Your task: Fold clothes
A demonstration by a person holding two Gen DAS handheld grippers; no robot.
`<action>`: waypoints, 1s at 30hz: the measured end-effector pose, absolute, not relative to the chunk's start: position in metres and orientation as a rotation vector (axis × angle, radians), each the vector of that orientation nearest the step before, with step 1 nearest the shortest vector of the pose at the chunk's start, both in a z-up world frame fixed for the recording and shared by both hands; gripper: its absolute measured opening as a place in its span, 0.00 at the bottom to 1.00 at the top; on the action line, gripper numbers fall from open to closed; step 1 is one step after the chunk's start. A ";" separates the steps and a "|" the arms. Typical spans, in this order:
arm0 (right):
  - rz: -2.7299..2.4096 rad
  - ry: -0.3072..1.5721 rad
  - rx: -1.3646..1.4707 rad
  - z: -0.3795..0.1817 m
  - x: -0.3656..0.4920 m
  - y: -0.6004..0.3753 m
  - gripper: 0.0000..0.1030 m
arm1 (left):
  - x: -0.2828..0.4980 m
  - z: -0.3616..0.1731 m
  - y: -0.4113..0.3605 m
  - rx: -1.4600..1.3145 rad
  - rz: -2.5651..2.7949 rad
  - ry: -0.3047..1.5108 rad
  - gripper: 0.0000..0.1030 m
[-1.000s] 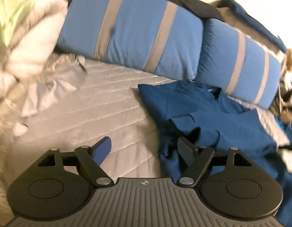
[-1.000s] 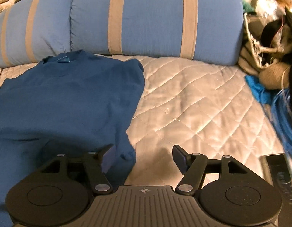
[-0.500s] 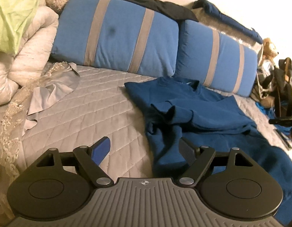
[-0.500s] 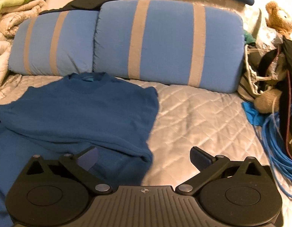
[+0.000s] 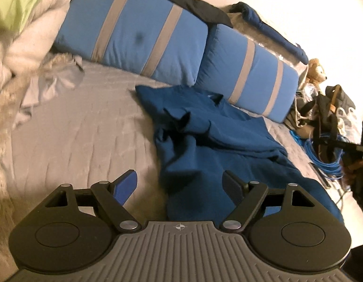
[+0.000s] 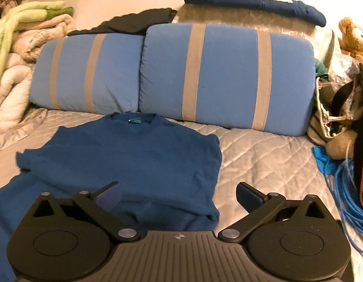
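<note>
A dark blue sweater (image 5: 219, 138) lies on the grey quilted bed (image 5: 87, 129), collar toward the pillows, with its left side bunched into folds. In the right wrist view the same sweater (image 6: 139, 157) lies flat with its upper part folded over. My left gripper (image 5: 180, 183) hovers open above the sweater's lower left edge, holding nothing. My right gripper (image 6: 179, 195) is open wide above the sweater's lower right edge, also with nothing between its fingers.
Two blue pillows with grey stripes (image 6: 226, 75) lean along the head of the bed. Piled bedding (image 5: 19, 30) and a grey cloth (image 5: 49, 82) sit at the left. Blue cable coils (image 6: 350, 195), bags and a plush bear (image 6: 353, 37) crowd the right side.
Both grippers have pulled back and up from the sweater. The right gripper's jaws have spread wider. The sweater's right part now lies folded flat.
</note>
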State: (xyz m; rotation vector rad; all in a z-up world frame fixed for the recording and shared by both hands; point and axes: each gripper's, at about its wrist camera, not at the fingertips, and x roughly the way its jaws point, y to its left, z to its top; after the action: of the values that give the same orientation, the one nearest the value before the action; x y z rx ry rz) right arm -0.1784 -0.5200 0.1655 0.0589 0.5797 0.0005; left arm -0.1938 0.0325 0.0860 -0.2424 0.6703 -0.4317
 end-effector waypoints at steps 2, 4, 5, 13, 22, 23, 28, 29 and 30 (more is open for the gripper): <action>0.012 0.580 0.065 0.168 -0.196 -0.524 1.00 | -0.195 0.081 0.038 -0.279 -0.446 0.692 0.77; 0.022 0.595 0.103 0.165 -0.216 -0.536 1.00 | -0.196 0.077 0.044 -0.321 -0.472 0.718 0.77; 0.025 0.606 0.130 0.161 -0.227 -0.542 1.00 | -0.196 0.075 0.046 -0.344 -0.485 0.733 0.77; 0.141 0.713 0.348 0.116 -0.299 -0.573 1.00 | -0.201 0.064 0.057 -0.487 -0.565 0.814 0.77; 0.428 0.767 0.676 0.061 -0.325 -0.591 0.87 | -0.213 0.041 0.058 -0.625 -0.666 0.875 0.77; 0.449 0.764 0.710 0.056 -0.324 -0.592 0.84 | -0.214 0.038 0.057 -0.640 -0.677 0.879 0.77; 0.508 0.742 0.882 0.030 -0.321 -0.600 0.72 | -0.219 0.024 0.050 -0.704 -0.680 0.904 0.60; 0.518 0.737 0.912 0.026 -0.322 -0.601 0.70 | -0.221 0.023 0.049 -0.714 -0.665 0.900 0.60; 0.528 0.732 0.940 0.023 -0.323 -0.602 0.68 | -0.223 0.022 0.050 -0.726 -0.656 0.894 0.58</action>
State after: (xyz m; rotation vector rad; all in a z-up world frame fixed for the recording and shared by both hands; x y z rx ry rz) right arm -0.3232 -0.6022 0.0231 0.9398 0.7319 0.5279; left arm -0.2226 0.0500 0.0216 -0.7259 0.8939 -0.6555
